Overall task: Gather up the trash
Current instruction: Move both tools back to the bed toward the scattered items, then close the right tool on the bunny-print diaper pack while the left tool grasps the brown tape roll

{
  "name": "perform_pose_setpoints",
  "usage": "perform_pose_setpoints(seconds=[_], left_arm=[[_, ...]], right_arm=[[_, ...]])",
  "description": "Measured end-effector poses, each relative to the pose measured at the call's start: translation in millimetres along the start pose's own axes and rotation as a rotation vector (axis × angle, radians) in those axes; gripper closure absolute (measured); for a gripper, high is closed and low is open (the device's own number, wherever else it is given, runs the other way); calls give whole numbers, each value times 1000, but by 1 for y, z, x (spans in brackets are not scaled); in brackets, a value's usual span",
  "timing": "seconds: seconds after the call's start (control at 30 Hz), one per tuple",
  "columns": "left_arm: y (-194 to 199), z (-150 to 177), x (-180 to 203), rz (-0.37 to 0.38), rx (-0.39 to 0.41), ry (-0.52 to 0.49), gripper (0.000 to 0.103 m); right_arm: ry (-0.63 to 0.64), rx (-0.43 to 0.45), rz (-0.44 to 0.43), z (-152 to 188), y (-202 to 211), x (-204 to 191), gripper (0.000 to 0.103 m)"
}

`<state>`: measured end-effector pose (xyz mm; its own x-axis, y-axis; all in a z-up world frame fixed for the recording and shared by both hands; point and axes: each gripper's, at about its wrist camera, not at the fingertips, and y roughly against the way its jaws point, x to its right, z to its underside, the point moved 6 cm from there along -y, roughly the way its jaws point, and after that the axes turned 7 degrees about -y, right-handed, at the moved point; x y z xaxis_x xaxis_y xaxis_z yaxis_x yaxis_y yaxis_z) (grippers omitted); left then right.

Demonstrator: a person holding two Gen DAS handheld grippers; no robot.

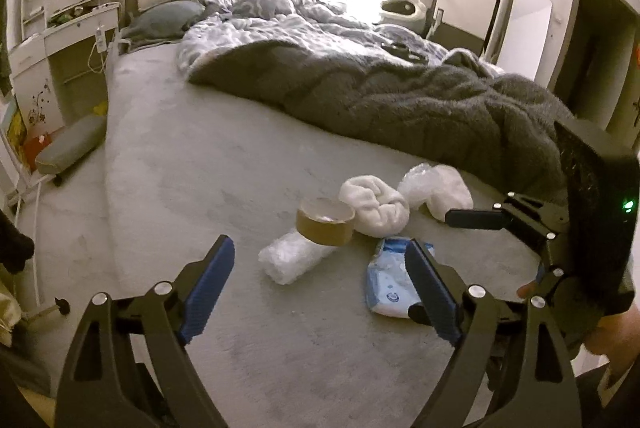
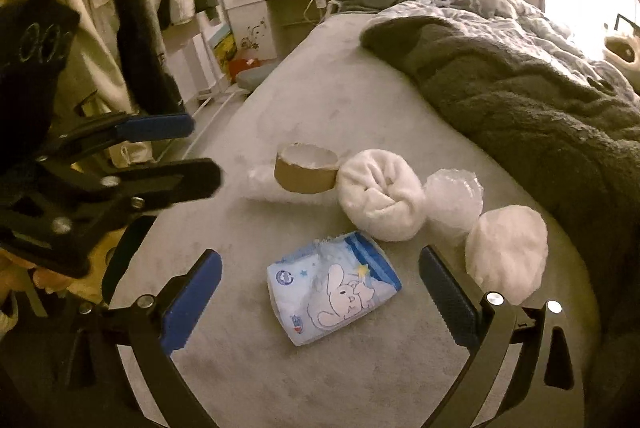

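Note:
Several pieces of trash lie on the grey bed sheet (image 2: 280,100). A blue-and-white tissue pack (image 2: 334,288) lies between my right gripper's (image 2: 320,288) open fingers; it also shows in the left wrist view (image 1: 390,280). Beyond it are a brown tape roll (image 2: 306,174) (image 1: 325,226), a white cloth bundle (image 2: 380,200) (image 1: 376,206), a bubble-wrap ball (image 2: 452,204) (image 1: 424,180), a white wad (image 2: 506,252) and a bubble-wrap roll (image 1: 290,254) (image 2: 260,184). My left gripper (image 1: 320,276) is open and empty above the sheet, just short of the bubble-wrap roll.
A dark grey blanket (image 1: 400,96) and patterned duvet (image 1: 280,24) cover the bed's right side. A white dressing table (image 1: 60,40) and padded stool (image 1: 72,144) stand left of the bed. Clothes (image 2: 120,8) hang at left in the right wrist view.

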<state>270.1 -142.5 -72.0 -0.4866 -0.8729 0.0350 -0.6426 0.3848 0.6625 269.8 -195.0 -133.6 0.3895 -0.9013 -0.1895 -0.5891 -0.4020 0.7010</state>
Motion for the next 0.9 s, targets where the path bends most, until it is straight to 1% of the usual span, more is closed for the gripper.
perform_pose_setpoints(seconds=[0.07,0.17,0.27,0.4,0.47,0.53,0.67,0.8,0.9], left_arm=[[-6,0,2,-8,-13,-13,14],[-14,-1,-2,-4,-29,-5,14],[-21,-4,-6,14,-36,17,15],[-30,-8,-8,46,-45,51,18],[-35,-9,-8,49,-46,58,20],[-41,-10,-7,43,-53,44,25],[-50,-11,-3,56,-68,42,27],[-61,-12,1,57,-88,35,32],[-67,-12,4,65,-97,28,39]], right_arm=[[2,-11,7,2,-2,2,3],[0,-41,13,10,-7,8,3],[-8,-53,16,12,-10,10,3],[-20,-67,14,14,-14,12,3],[-27,-70,10,14,-16,12,3],[-25,-76,4,15,-18,12,3],[-33,-90,3,18,-22,15,3],[-43,-94,-2,19,-24,17,3],[-45,-93,-9,19,-23,17,3]])
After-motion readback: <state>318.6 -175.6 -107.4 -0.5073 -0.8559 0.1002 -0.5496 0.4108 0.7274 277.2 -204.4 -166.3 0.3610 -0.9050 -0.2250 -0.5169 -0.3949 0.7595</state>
